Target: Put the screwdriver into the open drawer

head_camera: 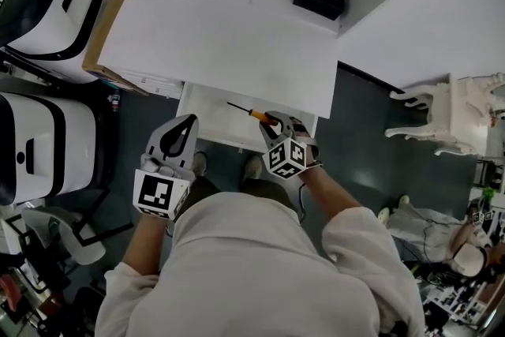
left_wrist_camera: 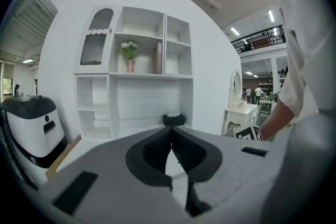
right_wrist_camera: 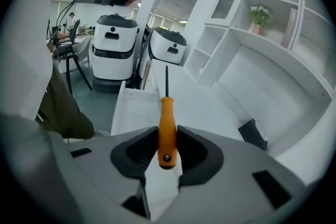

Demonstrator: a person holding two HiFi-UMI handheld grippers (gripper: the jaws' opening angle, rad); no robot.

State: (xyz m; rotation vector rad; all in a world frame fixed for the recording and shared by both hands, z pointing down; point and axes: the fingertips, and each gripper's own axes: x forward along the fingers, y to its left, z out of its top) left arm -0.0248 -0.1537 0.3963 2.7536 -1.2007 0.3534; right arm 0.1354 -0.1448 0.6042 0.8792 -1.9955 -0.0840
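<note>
White table (head_camera: 237,35) overhangs the open drawer (head_camera: 211,113); right tool (head_camera: 274,125) grips the screwdriver (head_camera: 252,114) by its orange handle just above that drawer; left tool (head_camera: 186,126), jaws together and empty, hangs at the drawer's front; next likely: lower, release inside.

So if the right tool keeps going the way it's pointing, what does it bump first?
Probably the open drawer: the right tool points down at it, and its screwdriver would touch the inside first, though depth is unclear.
</note>
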